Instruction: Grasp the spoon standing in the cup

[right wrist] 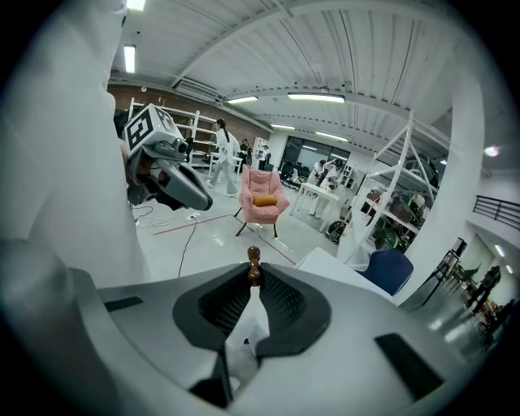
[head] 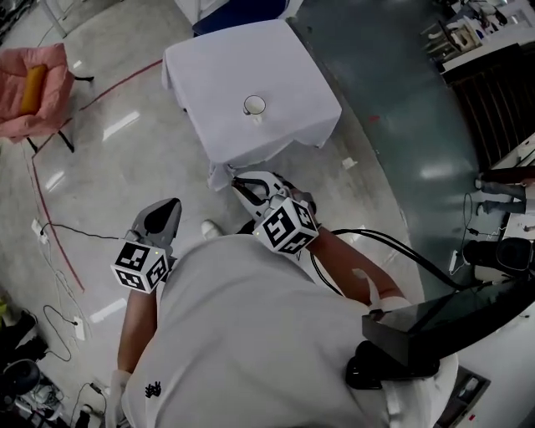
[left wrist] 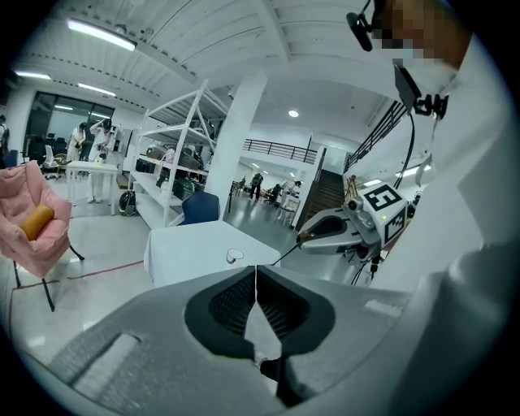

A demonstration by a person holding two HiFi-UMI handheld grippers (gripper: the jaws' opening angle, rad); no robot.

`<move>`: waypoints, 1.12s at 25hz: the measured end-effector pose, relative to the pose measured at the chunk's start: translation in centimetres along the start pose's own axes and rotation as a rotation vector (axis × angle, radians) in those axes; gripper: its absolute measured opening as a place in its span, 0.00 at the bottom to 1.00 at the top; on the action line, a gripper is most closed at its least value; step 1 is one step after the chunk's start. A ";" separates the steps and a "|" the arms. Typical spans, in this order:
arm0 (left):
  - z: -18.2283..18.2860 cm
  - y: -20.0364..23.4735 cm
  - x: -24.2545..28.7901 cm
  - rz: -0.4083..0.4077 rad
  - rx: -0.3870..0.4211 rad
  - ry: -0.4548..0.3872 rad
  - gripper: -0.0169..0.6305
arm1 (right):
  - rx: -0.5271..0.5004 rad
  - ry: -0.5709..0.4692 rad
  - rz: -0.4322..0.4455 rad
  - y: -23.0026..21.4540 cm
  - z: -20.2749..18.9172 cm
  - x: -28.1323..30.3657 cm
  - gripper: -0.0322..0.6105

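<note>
A white cup [head: 254, 106] stands alone on the white-clothed table [head: 288, 67], well ahead of both grippers; it also shows small in the left gripper view as the cup [left wrist: 234, 256]. My right gripper [right wrist: 254, 280] is shut on a thin spoon [right wrist: 254, 264], whose brown handle end pokes out past the jaw tips. Seen from the left gripper, the spoon [left wrist: 289, 250] slants down from the right gripper [left wrist: 313, 236]. In the head view the right gripper [head: 244, 181] hovers just short of the table's near corner. My left gripper [left wrist: 256, 272] is shut on nothing, and in the head view the left gripper [head: 160, 219] sits low at the left.
A pink chair [head: 33, 88] with an orange cushion stands far left, beside red floor tape and cables. A blue chair [head: 238, 12] is behind the table. Desks and equipment line the right side. White shelving [left wrist: 175, 162] and distant people fill the hall.
</note>
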State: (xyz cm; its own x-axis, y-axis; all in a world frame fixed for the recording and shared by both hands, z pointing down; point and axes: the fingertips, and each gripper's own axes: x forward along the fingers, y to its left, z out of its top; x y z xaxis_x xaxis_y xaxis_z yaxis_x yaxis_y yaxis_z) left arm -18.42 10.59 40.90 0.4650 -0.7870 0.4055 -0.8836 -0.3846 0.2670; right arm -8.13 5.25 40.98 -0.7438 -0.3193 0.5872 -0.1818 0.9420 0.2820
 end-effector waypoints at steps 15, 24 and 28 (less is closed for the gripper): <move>-0.2 -0.1 0.9 0.014 -0.021 -0.002 0.05 | -0.020 -0.008 0.021 -0.6 -0.1 0.1 0.12; 0.1 -0.3 1.6 0.027 -0.020 -0.006 0.05 | -0.018 -0.002 0.011 -1.7 -1.3 0.0 0.12; 0.7 0.4 3.9 0.048 -0.024 0.006 0.05 | -0.018 -0.002 0.001 -5.4 -2.8 0.7 0.12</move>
State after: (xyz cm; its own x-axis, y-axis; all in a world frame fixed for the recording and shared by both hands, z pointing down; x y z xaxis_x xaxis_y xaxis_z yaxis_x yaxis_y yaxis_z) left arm -17.01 7.04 41.95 0.4221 -0.8014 0.4238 -0.9036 -0.3344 0.2676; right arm -5.90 -0.34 42.02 -0.7454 -0.3178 0.5860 -0.1694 0.9405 0.2946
